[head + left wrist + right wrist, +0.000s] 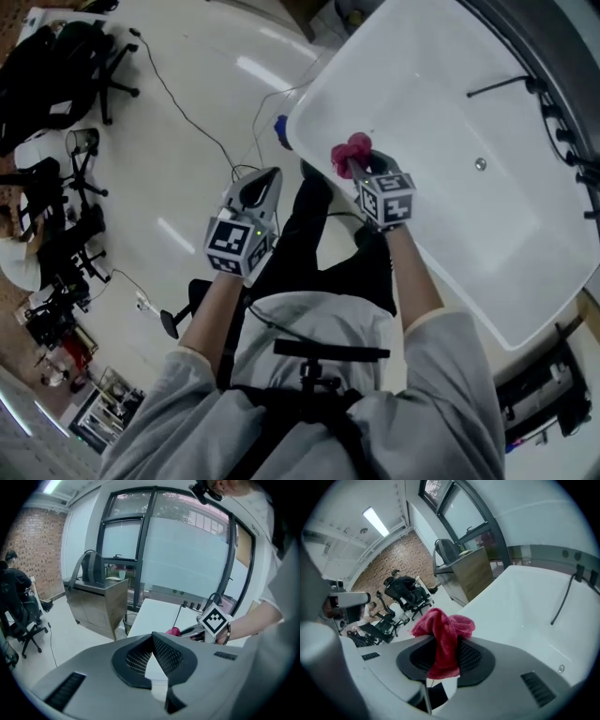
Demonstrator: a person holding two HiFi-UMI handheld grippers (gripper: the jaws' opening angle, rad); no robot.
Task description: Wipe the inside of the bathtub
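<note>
A white bathtub (441, 84) fills the upper right of the head view; its pale inside (534, 616) also shows in the right gripper view. My right gripper (359, 167) is shut on a red cloth (350, 154), held over the tub's near rim. The cloth (443, 639) is bunched between the jaws and sticks out above them. My left gripper (265, 184) hangs outside the tub over the floor, jaws together and nothing in them. In the left gripper view the left gripper (152, 651) points at the tub (159, 616) and the red cloth (173, 631).
A drain (480, 165) sits in the tub floor and a black hose (502, 86) lies at the far side. Office chairs (80, 66) and cables (187, 112) stand on the pale floor to the left. A metal cabinet (101, 606) and a bin (129, 620) are beside the tub's end.
</note>
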